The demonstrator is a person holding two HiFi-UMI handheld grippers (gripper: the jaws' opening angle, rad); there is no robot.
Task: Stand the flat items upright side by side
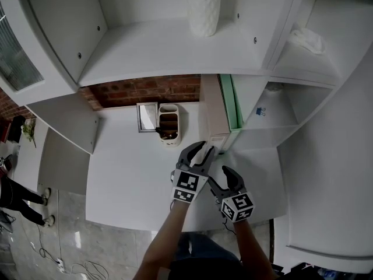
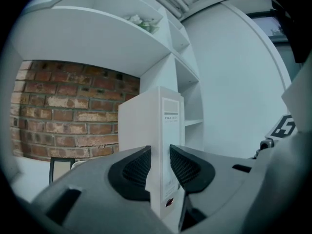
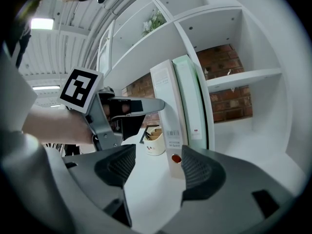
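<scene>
Fingers point(image 2: 136, 169) of the left gripper point(image 2: 161, 167) are pinching the file box point(image 2: 146, 121) by the green folder point(image 3: 192, 96), unclear overhead; right gripper's point(image 3: 156, 167) are gaping wide.

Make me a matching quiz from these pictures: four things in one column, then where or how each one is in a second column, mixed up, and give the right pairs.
Column one
1. white file box
2. green file box
3. white vase
4. right gripper

Column two
A. on the upper shelf
B. open, nothing between its jaws
C. clamped in the left gripper
D. upright, directly next to the shelf divider

Pairs: 1-C, 2-D, 3-A, 4-B
</scene>
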